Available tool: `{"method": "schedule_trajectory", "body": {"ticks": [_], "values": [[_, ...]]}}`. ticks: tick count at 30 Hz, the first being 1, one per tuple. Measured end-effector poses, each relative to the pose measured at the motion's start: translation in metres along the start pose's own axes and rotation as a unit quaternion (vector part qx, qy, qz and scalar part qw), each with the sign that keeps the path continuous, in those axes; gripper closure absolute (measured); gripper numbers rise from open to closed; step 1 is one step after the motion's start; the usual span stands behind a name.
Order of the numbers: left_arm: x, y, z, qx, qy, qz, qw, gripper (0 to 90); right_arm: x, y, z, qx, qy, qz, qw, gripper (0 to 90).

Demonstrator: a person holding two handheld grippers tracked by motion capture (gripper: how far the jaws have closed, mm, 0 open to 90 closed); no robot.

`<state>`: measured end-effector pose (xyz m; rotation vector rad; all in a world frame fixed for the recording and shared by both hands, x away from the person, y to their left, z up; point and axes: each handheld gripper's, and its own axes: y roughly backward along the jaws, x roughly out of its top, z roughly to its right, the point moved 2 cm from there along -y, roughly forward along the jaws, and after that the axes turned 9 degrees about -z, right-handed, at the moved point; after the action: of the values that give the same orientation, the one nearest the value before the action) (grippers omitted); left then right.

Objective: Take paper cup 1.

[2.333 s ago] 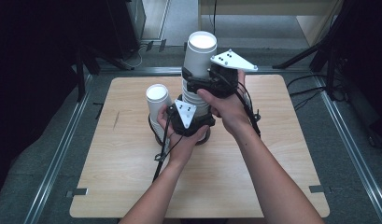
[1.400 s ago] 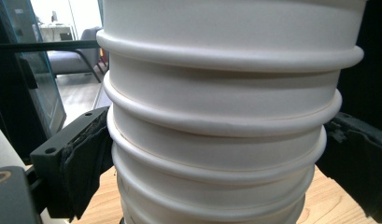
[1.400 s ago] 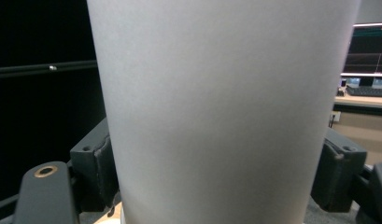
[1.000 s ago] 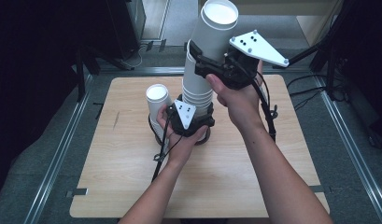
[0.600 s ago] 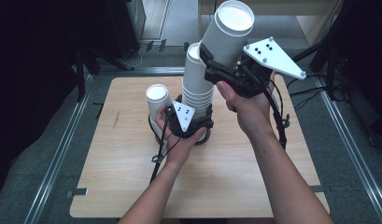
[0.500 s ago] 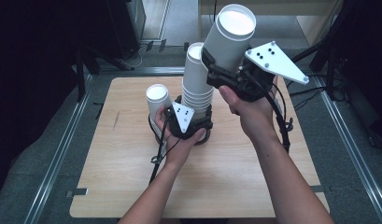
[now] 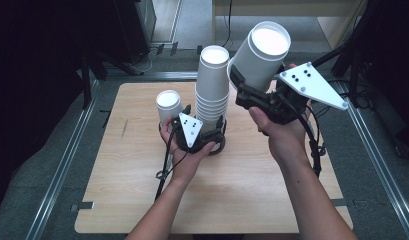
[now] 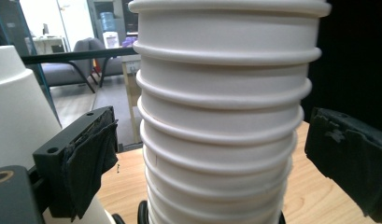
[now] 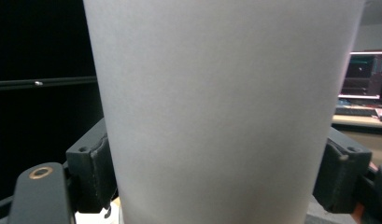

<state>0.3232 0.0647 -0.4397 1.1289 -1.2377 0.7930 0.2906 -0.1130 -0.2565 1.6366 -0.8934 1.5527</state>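
Note:
A tall stack of white paper cups (image 7: 212, 85) stands near the middle of the wooden table (image 7: 137, 200). My left gripper (image 7: 212, 134) is shut on the stack low down. In the left gripper view its black pads (image 8: 93, 156) flank the ribbed stack (image 8: 221, 116) closely. My right gripper (image 7: 249, 89) is shut on a single white cup (image 7: 259, 52), held in the air to the right of the stack and tilted, mouth up. That cup (image 9: 221, 102) sits between the jaws in the right gripper view.
Another lone white cup (image 7: 168, 104) stands upright just left of the stack, beside the left hand, and appears at the left edge (image 8: 16, 121) of the left gripper view. Metal rails (image 7: 62, 165) run along the table sides. Dark equipment stands behind.
My right gripper has lifted the top cup off the stack and carried it up and to the right, tilting it. The left gripper and the stack have stayed put.

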Motion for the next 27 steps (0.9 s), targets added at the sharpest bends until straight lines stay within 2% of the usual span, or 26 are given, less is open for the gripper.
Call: {"method": "schedule_trajectory", "body": {"ticks": [1,3,7,10,12,15,16,17,18,19,21,23,27], "values": [[-0.002,0.004,0.001,-0.002,-0.002,-0.004,1.0000,2.5,-0.006,0.003,0.003,-0.011,0.001,-0.003,0.9999,16.8],[-0.004,0.008,0.001,-0.005,-0.004,-0.004,1.0000,2.6,-0.011,0.005,0.005,-0.015,0.002,-0.007,0.9999,16.6],[-0.008,0.015,0.001,-0.011,-0.001,-0.004,0.9999,2.5,-0.020,0.008,0.009,-0.014,-0.003,-0.008,0.9999,16.7],[-0.011,0.021,0.000,-0.016,0.001,-0.006,0.9999,2.5,-0.033,0.012,0.014,-0.015,-0.009,-0.018,0.9997,16.7],[-0.013,0.026,-0.001,-0.018,0.001,-0.007,0.9998,2.6,-0.036,0.013,0.015,-0.016,-0.009,-0.021,0.9996,16.7],[-0.020,0.036,-0.002,-0.023,0.004,-0.008,0.9997,2.6,-0.056,0.015,0.017,-0.030,-0.004,-0.036,0.9989,16.5],[-0.020,0.036,-0.002,-0.023,0.004,-0.008,0.9997,2.6,-0.056,0.015,0.017,-0.030,-0.004,-0.036,0.9989,16.5],[-0.024,0.042,-0.002,-0.026,0.003,-0.011,0.9996,2.5,-0.069,0.016,0.019,-0.033,-0.008,-0.045,0.9984,16.5],[-0.024,0.042,-0.002,-0.026,0.003,-0.011,0.9996,2.5,-0.069,0.016,0.019,-0.033,-0.008,-0.045,0.9984,16.5],[-0.028,0.047,-0.003,-0.028,0.005,-0.014,0.9995,2.5,-0.082,0.016,0.022,-0.035,-0.011,-0.054,0.9978,16.5],[-0.030,0.050,-0.004,-0.030,0.006,-0.016,0.9994,2.5,-0.086,0.017,0.022,-0.036,-0.014,-0.058,0.9976,16.5],[-0.036,0.055,-0.007,-0.031,0.010,-0.019,0.9993,2.5,-0.102,0.017,0.026,-0.040,-0.018,-0.069,0.9966,16.5],[-0.042,0.061,-0.009,-0.031,0.005,-0.027,0.9992,2.5,-0.116,0.020,0.028,-0.038,-0.019,-0.076,0.9962,16.6]]}}
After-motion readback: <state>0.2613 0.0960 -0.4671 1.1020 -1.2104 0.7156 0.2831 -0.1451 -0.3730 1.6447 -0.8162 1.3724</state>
